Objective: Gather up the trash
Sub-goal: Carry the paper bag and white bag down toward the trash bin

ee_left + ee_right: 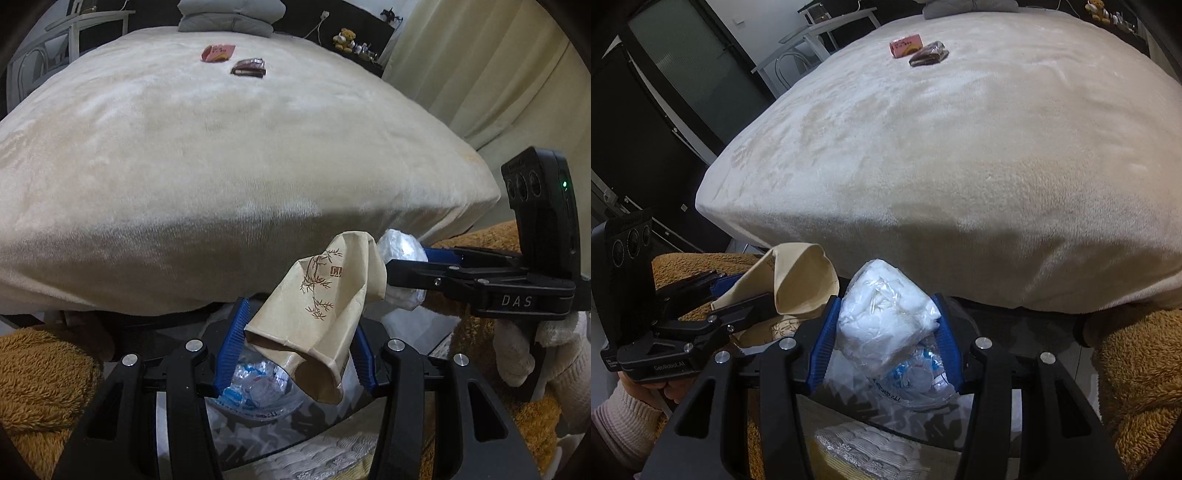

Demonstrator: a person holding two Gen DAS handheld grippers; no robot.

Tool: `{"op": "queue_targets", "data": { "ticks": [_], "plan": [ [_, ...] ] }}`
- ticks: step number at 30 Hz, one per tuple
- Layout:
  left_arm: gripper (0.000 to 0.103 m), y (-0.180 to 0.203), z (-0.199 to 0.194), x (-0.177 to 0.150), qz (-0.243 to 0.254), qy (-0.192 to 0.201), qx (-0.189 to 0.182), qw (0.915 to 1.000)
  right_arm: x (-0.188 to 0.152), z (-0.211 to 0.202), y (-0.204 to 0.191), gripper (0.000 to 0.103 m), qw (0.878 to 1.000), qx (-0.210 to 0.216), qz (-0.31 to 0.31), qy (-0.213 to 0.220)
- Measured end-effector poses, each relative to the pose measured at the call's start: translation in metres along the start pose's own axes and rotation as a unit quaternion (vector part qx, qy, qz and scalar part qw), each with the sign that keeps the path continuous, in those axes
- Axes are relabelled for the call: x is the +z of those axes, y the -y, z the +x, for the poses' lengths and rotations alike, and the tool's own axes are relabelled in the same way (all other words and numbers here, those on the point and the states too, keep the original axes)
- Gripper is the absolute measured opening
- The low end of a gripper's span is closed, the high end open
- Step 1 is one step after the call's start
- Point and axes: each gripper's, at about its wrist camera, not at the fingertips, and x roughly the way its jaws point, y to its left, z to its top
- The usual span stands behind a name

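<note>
Now both loads hang over the trash bin [258,410] below: left gripper [295,354] pinching the paper bag [314,314], right gripper [886,343] clamping the plastic-wrapped wad [886,317], and an off-centre release could drop either outside.

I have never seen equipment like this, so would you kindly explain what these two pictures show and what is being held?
A person holds two hand-held claws, each with a fisheye camera looking along its fingers. In the left camera's picture, the left claw grips a crumpled brown paper bag. In the right camera's picture, the right claw grips a white wad wrapped in clear plastic. Each picture also shows the other claw from the side. Below both claws is clear plastic rubbish. On the cream bed lie a pink packet and a dark wrapper.
</note>
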Motion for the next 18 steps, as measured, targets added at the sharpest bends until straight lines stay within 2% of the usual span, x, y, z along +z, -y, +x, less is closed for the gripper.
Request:
{"op": "queue_targets", "data": {
  "ticks": [8, 18],
  "plan": [
    [0.050, -0.009, 0.038, -0.007, -0.012, -0.076, 0.025, 0.9967, -0.003, 0.034, 0.012, 0.050, 0.997, -0.004, 0.040, -0.069],
    [0.050, -0.020, 0.077, -0.018, -0.037, -0.162, 0.049, 0.9850, 0.000, 0.069, 0.024, 0.050, 0.989, -0.016, 0.083, -0.123]
  ]
}}
